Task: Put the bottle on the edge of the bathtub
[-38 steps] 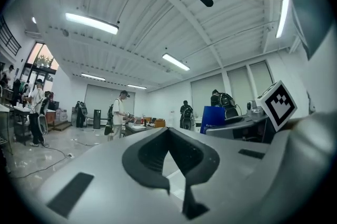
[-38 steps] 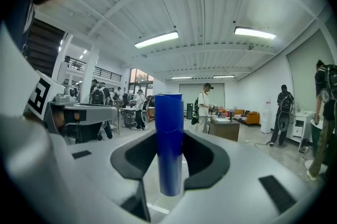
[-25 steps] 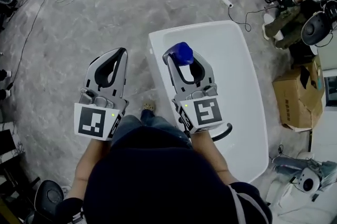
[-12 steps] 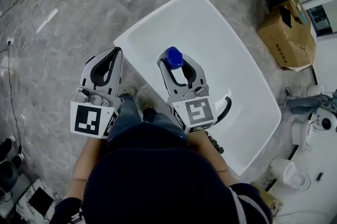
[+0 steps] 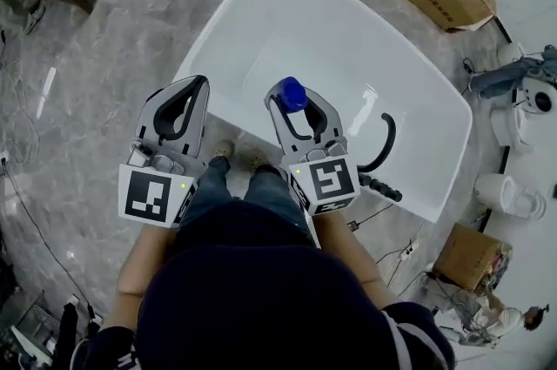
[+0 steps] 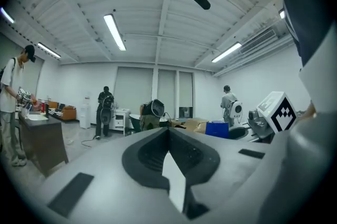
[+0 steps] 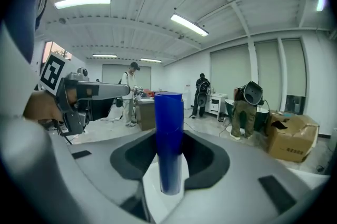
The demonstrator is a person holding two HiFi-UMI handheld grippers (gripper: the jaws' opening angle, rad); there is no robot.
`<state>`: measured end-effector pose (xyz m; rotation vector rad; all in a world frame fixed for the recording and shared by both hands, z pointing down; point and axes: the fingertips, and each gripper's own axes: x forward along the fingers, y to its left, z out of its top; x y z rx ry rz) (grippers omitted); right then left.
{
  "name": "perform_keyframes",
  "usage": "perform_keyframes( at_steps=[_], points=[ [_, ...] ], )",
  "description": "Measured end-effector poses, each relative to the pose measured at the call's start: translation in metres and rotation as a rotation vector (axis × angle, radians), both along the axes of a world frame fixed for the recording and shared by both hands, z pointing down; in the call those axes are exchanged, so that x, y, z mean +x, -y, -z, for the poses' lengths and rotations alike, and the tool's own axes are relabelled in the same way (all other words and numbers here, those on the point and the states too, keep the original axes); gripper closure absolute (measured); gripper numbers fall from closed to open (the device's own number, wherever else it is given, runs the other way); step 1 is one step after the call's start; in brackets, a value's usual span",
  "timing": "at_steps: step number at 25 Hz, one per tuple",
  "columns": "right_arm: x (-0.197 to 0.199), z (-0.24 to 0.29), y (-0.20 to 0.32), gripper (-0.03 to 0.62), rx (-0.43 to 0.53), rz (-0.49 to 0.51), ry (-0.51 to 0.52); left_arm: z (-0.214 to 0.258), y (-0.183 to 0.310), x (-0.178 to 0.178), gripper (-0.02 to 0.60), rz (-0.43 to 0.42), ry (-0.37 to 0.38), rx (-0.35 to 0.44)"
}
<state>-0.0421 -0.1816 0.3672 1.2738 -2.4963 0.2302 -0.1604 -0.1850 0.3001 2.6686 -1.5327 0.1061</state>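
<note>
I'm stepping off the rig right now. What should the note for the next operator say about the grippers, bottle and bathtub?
Right gripper: shut on the blue bottle, held over the near side of the bathtub.
Left gripper: shut, empty, beside the bathtub.
Done: bottle is in grip at the bathtub.
Left: set it on the bathtub's edge, then open the jaws.

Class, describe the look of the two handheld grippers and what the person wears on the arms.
Both the left gripper and right gripper are light grey, with curved black-lined jaws and a white cube bearing a black square marker. The sleeves are dark, the right with pale stripes.
</note>
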Motion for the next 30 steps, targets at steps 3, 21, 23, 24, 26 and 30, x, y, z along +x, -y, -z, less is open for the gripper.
perform_keyframes(
  at_steps=[3,21,23,24,26,30],
  points=[
    [-0.001,-0.012,-0.001,0.428,-0.005,-0.055,-0.01,-0.011,0.008,-0.004,0.558,-0.057,-0.016,-0.013],
    [0.011,-0.14,-0.029,0.428,-0.194,-0.155,-0.065,-0.105,0.007,0.014,0.558,-0.19,0.015,-0.172],
    [0.017,-0.157,-0.03,0.428,-0.212,-0.138,-0.079,-0.118,0.006,0.024,0.558,-0.194,0.028,-0.198],
    [0.019,-0.166,-0.03,0.428,-0.224,-0.13,-0.086,-0.124,0.005,0.028,0.558,-0.195,0.031,-0.211],
    [0.019,-0.184,-0.029,0.428,-0.255,-0.115,-0.101,-0.139,0.004,0.031,0.558,-0.196,0.043,-0.239],
    [0.015,-0.222,-0.028,0.428,-0.325,-0.095,-0.127,-0.166,0.001,0.032,0.558,-0.202,0.071,-0.29]
  ],
)
